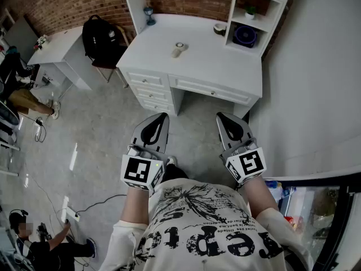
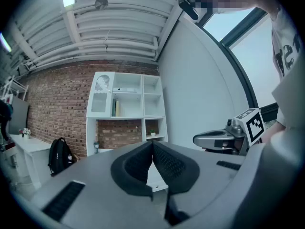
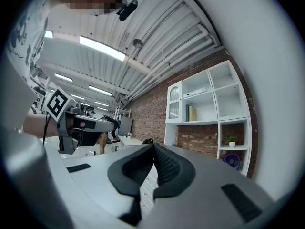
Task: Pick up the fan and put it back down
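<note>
A white desk with a shelf unit stands some way ahead of me in the head view. On its top lies a small pale hand-held fan. A round blue-purple fan sits in a lower shelf cubby and also shows as the purple fan in the right gripper view. My left gripper and right gripper are held side by side over the floor, well short of the desk. Both are shut and empty, pads meeting at the tips of the left gripper and the right gripper.
A black backpack rests on a chair between the desk and a second white table. A white wall runs along the right. People and cables occupy the floor at the left. A small plant stands on the shelf.
</note>
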Action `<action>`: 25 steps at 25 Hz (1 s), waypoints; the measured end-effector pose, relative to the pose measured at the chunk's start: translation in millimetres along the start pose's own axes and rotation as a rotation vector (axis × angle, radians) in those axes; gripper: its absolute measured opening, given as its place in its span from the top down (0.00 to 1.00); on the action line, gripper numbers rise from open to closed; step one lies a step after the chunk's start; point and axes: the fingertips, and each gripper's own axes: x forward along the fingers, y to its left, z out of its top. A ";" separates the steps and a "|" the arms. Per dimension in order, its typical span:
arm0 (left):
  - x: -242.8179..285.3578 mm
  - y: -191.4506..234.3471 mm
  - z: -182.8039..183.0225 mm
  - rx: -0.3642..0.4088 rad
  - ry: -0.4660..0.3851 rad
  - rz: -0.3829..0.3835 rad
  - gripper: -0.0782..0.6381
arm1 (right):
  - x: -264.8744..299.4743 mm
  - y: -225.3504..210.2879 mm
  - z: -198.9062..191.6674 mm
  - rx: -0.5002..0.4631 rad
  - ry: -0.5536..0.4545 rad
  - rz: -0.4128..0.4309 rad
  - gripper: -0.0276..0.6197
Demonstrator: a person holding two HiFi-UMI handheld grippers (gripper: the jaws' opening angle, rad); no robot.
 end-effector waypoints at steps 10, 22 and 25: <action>3.5 3.2 -5.0 -0.014 0.009 0.008 0.87 | 5.4 -3.4 -5.0 0.011 0.000 0.007 0.94; 28.7 22.2 -26.5 -0.070 0.020 0.043 0.40 | 23.1 -23.6 -19.0 0.053 0.009 -0.026 0.94; 42.3 36.5 -38.0 -0.084 0.048 0.059 0.39 | 38.2 -33.0 -28.9 0.058 0.031 -0.029 0.94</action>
